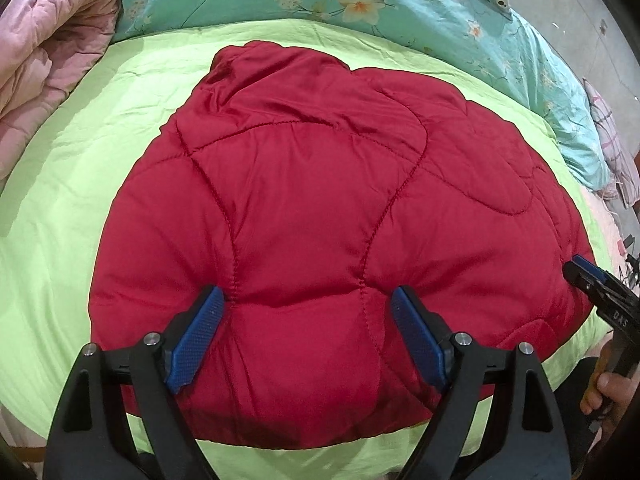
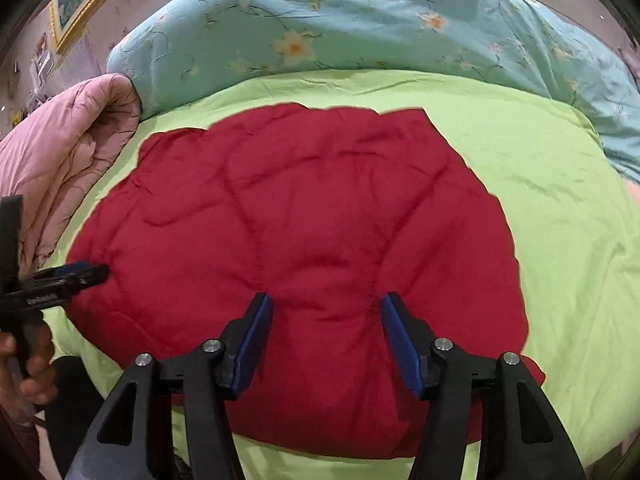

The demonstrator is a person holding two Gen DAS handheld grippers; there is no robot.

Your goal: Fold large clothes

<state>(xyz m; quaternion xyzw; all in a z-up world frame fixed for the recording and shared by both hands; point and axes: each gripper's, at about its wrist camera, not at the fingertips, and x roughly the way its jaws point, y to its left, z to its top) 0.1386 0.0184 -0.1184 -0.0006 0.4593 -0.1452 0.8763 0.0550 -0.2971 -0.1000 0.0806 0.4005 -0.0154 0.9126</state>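
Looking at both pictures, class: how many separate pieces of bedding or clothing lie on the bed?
4: a red jacket in the middle, the green sheet under it, a pink quilt bunched at the left, a floral quilt along the far side. More may be hidden.

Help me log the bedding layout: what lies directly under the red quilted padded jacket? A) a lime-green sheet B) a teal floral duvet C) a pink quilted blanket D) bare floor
A: the red quilted jacket lies flat with the lime-green sheet showing round its edges.
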